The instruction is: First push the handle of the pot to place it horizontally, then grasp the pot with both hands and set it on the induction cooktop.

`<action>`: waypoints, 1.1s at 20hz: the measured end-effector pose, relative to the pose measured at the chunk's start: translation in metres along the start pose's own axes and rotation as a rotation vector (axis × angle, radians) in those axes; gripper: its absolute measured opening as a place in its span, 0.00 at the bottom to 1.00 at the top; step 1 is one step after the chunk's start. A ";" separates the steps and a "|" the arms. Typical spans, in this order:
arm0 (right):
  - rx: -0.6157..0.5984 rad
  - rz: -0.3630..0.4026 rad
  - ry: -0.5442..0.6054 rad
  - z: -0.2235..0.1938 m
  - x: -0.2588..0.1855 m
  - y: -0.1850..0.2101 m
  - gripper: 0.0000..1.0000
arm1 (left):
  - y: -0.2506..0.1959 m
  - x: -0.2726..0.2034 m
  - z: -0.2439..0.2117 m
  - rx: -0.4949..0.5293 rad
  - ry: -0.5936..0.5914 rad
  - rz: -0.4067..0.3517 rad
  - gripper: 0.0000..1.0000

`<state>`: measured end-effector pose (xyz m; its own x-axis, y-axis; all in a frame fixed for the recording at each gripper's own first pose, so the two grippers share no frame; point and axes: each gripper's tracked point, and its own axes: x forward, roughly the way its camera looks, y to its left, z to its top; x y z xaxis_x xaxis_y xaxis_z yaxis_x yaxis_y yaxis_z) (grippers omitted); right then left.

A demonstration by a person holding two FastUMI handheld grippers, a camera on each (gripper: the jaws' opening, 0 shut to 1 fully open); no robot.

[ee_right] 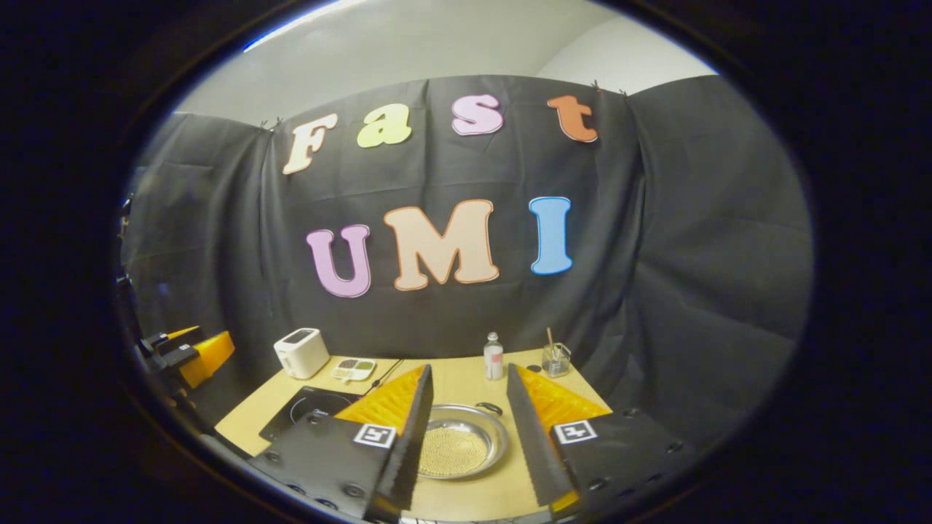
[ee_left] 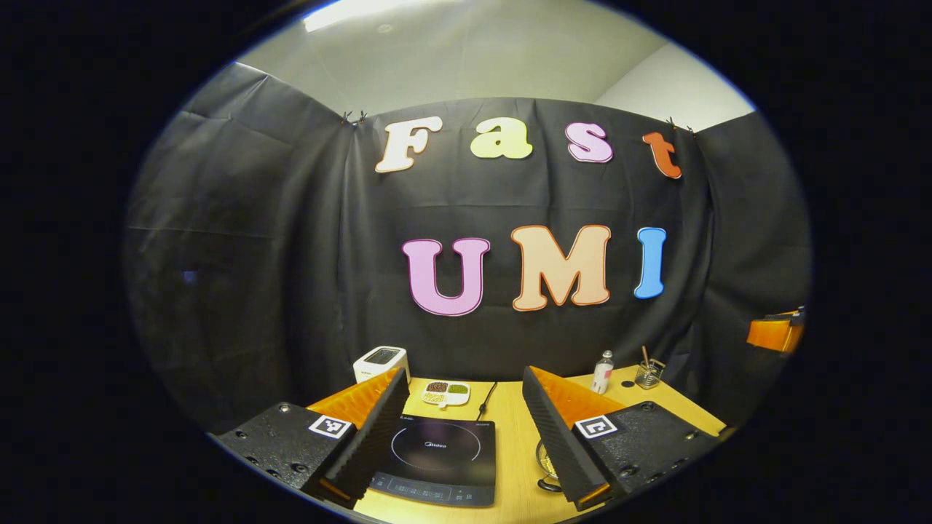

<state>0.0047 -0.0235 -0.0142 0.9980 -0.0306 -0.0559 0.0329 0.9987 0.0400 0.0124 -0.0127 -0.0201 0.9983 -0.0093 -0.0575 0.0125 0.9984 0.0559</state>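
Note:
A shallow steel pot (ee_right: 459, 440) with a dimpled bottom rests on the wooden table (ee_right: 466, 382). A short dark handle (ee_right: 489, 407) sticks out at its far rim. My right gripper (ee_right: 467, 370) hovers above it, open, its fingers framing the pot without touching. The black induction cooktop (ee_left: 437, 451) lies flat on the table, and my left gripper (ee_left: 464, 375) is open above it with nothing held. A sliver of the pot (ee_left: 545, 460) peeks out beside the right-hand finger. In the right gripper view the cooktop (ee_right: 306, 407) sits left of the pot.
Along the back of the table stand a white toaster (ee_left: 381, 362), a divided dish (ee_left: 445, 391) of grains, a small bottle (ee_right: 494, 356) and a glass (ee_right: 555, 358) with sticks. The cooktop's cord (ee_left: 486, 400) runs rearward. The other gripper (ee_right: 189, 349) hangs at the left edge.

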 end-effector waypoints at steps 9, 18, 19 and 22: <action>-0.025 0.030 0.039 -0.020 0.006 0.022 0.11 | 0.006 0.002 -0.007 0.005 0.034 -0.028 0.95; -0.036 0.096 0.239 -0.110 0.021 0.044 0.10 | 0.024 -0.002 -0.022 0.000 0.070 -0.010 0.92; -0.028 0.100 0.274 -0.125 0.022 0.047 0.10 | 0.025 -0.002 -0.024 0.001 0.074 -0.013 0.92; -0.023 0.112 0.379 -0.172 0.023 0.053 0.15 | 0.030 -0.004 -0.031 0.000 0.090 -0.013 0.92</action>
<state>0.0199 0.0354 -0.1853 0.9041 0.0917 -0.4174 -0.0804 0.9958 0.0444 0.0073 0.0193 -0.0490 0.9889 -0.0176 -0.1473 0.0259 0.9982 0.0545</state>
